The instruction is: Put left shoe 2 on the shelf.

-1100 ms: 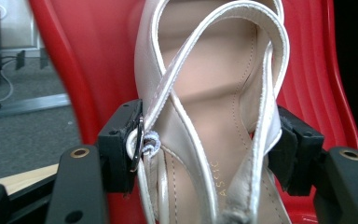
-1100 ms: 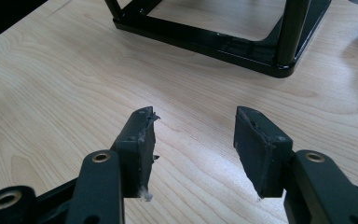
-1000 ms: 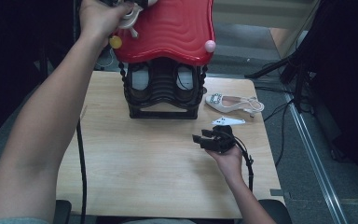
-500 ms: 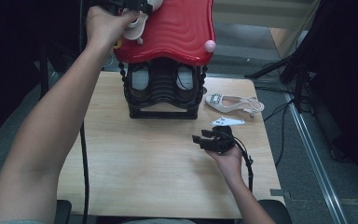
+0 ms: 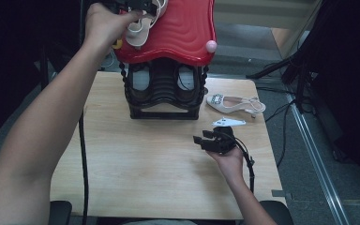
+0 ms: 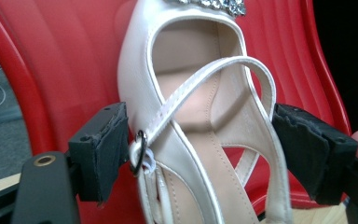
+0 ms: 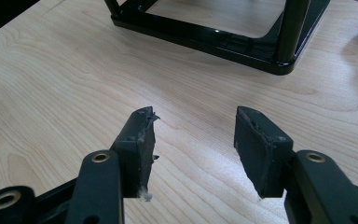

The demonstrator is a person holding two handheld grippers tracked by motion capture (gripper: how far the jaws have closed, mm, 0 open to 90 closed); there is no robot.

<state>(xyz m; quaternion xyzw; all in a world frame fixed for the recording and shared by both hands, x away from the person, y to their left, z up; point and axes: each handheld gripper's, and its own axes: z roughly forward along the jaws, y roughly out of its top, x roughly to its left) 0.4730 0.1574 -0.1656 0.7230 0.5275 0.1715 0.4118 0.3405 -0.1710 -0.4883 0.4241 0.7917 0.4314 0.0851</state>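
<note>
Release step: left claw (image 6: 200, 154), jaws just opening, pads standing off both sides of white sandal (image 6: 191, 116), now resting between them on red rack top (image 6: 65, 70). Right claw (image 7: 193, 144) wide, empty, low over bench (image 7: 51, 70), second sandal (image 5: 234, 103) beyond it. Next, probably: back left claw off without snagging strap.

The left tool (image 5: 138, 5) is held high on an outstretched arm, its jaws just opened wide. The right tool (image 5: 205, 137) rests low, jaws apart.
</note>
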